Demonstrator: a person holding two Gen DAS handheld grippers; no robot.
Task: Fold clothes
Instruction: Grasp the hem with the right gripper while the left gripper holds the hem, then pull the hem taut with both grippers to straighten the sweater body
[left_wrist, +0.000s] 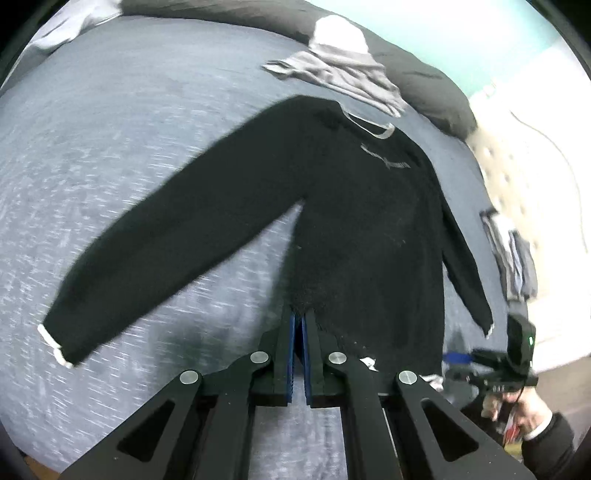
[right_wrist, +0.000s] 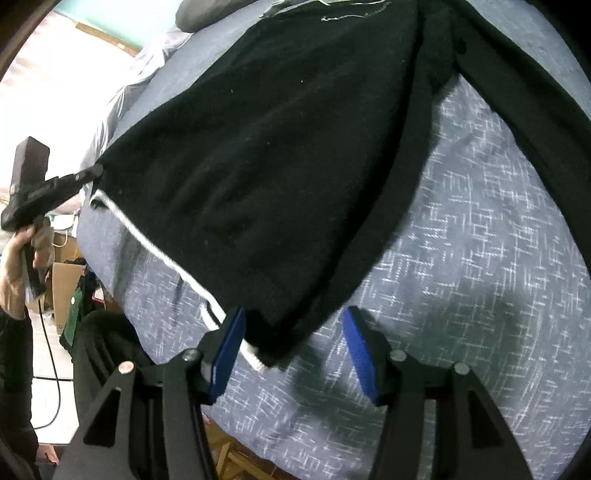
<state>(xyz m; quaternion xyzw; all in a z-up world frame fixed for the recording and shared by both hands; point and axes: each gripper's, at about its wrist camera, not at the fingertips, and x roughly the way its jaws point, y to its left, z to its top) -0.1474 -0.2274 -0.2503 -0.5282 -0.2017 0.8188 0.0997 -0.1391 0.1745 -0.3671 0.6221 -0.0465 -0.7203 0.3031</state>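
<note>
Black sweater (left_wrist: 362, 206) lies spread flat on the bed (left_wrist: 129, 129), sleeves out, hem at the near edge. Left tool (left_wrist: 298, 325) pinched on the hem; right tool (right_wrist: 293, 332) wide around the other hem corner. Risk: one-sided pull skews the sweater, bunching it.

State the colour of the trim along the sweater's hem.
White, against the black sweater; the trim shows best in the right wrist view.
</note>
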